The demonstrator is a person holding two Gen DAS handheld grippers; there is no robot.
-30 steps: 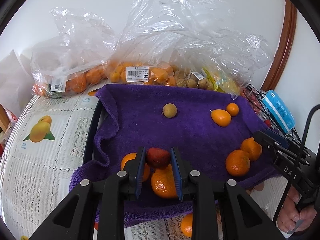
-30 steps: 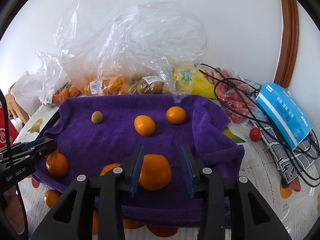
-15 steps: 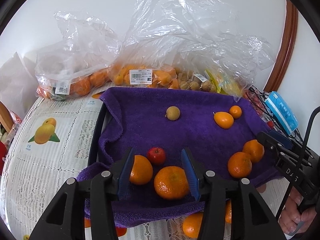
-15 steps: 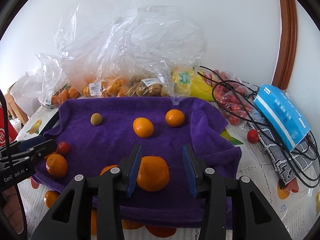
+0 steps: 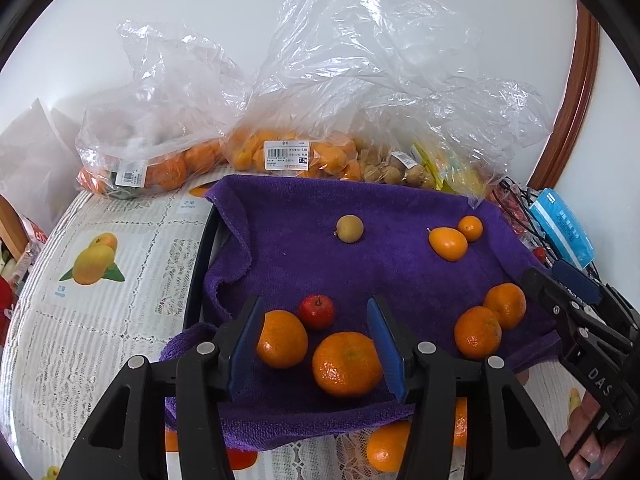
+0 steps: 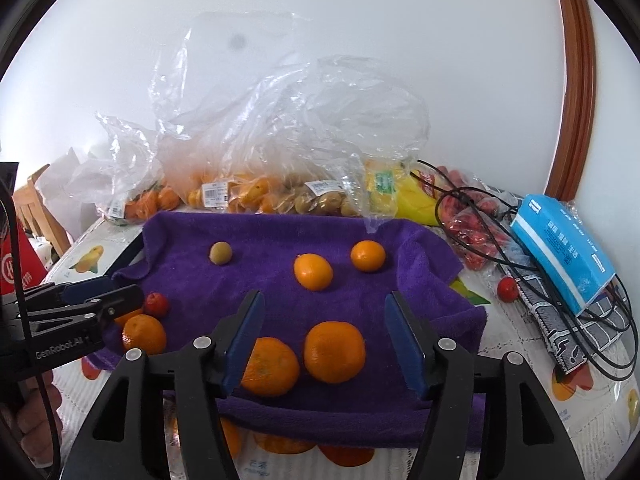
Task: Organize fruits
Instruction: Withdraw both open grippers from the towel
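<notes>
On the purple towel (image 5: 400, 264) that covers most of the table, your fruits lie loose, and neither of your grippers holds any of them. Your left gripper (image 5: 318, 340) hangs over the towel's near left corner with its blue pads spread wide; between them sit two oranges (image 5: 346, 364), and a small red fruit (image 5: 317, 312) rests just behind that pair. Your right gripper (image 6: 324, 336) stands over the towel's near right part, its pads equally far apart, with another two oranges (image 6: 334, 352) lying side by side and touching below the gap. Toward the towel's far edge you have a brownish round fruit (image 6: 220, 253) at the left and two smaller orange fruits (image 6: 313, 271) at the right, near each other. Behind the towel, plastic bags (image 6: 256, 184) of fruit lean against the wall. Right of the towel lie a blue box (image 6: 560, 248) and black cables (image 6: 480, 200).
</notes>
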